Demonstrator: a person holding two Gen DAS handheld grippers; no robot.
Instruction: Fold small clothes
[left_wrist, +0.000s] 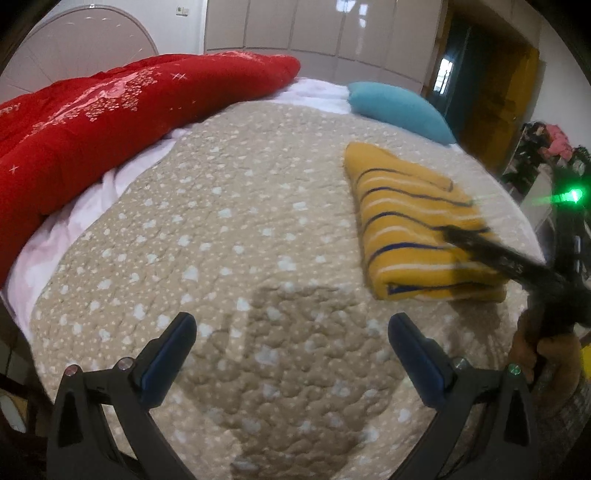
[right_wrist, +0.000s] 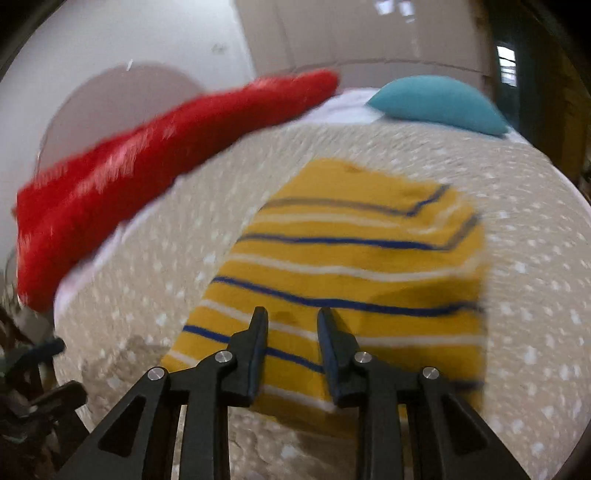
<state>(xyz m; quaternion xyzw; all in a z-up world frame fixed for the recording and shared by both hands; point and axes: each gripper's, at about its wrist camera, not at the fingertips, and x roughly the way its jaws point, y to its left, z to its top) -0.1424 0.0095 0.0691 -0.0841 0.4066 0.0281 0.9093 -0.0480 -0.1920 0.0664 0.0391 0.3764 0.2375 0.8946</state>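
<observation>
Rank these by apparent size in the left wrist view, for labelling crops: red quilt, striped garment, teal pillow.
1. red quilt
2. striped garment
3. teal pillow, though it lies farthest away, so its true size is unsure.

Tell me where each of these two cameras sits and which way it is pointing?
Left wrist view: sits on the left gripper, looking forward over its two wide-apart fingers across the beige bedspread; the right gripper and the person's hand show at its right edge.
Right wrist view: sits on the right gripper, looking forward over the yellow striped garment, fingers narrowly parted.
Shared: garment, bedspread, red quilt, teal pillow.
</observation>
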